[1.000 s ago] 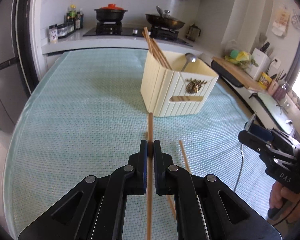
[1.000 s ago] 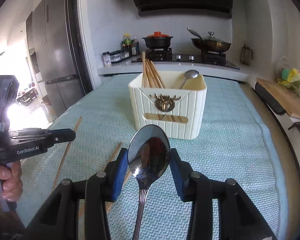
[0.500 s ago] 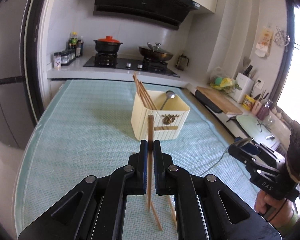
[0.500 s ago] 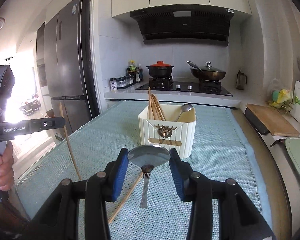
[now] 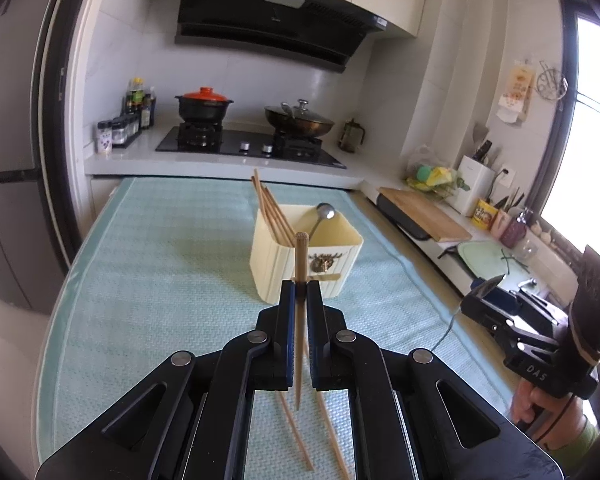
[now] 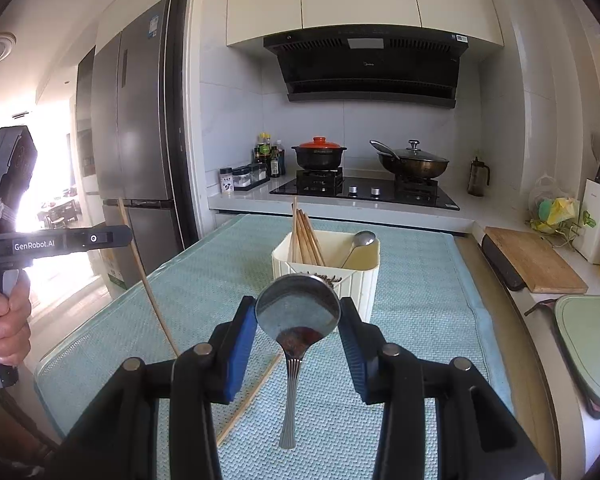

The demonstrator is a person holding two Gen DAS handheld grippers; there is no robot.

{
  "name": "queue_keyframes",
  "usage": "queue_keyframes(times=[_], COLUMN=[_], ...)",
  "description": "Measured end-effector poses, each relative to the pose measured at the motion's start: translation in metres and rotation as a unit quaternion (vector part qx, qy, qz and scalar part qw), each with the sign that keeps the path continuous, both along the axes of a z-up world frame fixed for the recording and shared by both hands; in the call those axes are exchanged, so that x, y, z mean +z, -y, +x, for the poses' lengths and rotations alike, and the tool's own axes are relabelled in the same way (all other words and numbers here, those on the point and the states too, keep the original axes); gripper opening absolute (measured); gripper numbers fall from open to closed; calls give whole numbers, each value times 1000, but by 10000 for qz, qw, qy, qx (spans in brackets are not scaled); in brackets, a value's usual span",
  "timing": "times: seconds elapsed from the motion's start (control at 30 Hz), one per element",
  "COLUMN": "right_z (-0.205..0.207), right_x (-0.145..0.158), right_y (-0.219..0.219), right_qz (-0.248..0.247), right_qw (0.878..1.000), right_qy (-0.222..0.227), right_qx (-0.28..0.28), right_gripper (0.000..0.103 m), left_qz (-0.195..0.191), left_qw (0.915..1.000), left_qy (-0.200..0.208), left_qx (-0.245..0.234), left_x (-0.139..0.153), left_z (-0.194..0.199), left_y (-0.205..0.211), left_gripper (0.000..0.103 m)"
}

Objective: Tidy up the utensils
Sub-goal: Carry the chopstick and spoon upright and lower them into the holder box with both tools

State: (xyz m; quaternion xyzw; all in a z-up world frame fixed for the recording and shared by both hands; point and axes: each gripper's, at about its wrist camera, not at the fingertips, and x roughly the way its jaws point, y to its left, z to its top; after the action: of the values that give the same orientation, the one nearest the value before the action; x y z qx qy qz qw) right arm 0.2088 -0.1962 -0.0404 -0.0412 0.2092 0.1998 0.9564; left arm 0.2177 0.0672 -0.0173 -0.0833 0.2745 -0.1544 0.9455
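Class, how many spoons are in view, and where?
2. One spoon is gripped in the right tool; the other spoon stands in the cream holder. More may hide inside.

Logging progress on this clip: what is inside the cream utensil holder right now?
The cream holder has several wooden chopsticks leaning on its left side and one metal spoon on the right. Their lower ends and the holder's bottom are hidden by its walls.

My left gripper (image 5: 300,292): black linkage arms, silver pivot screws, blue-edged pads; white "GenRobot.AI" lettering on its side. My right gripper (image 6: 298,312): same black frame, blue pads (image 6: 242,344), "DAS" marking, green sleeve at wrist
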Motion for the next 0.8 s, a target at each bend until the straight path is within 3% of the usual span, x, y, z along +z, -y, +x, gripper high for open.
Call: queue_keyframes(times=[0.23,0.53,0.67,0.8], right_z=[30,103,141,174], right_x=[32,104,114,102], right_y=[5,3,-2,-9], right_qz=[28,269,407,394], right_qw=[9999,9986,9974,9973], right_qy=[72,452,598,612], right_qx=[92,-5,-64,-84], right_gripper=[42,42,42,42], left_qz=[-114,-237,-231,-202], left_qw=[9998,9977,9972,9977], left_qy=[98,571,549,346], left_qx=[-117,263,454,554], left_x=[35,91,88,69], left_z=[28,93,133,169], left_y=[-5,2,11,21], left_gripper=[3,3,3,3])
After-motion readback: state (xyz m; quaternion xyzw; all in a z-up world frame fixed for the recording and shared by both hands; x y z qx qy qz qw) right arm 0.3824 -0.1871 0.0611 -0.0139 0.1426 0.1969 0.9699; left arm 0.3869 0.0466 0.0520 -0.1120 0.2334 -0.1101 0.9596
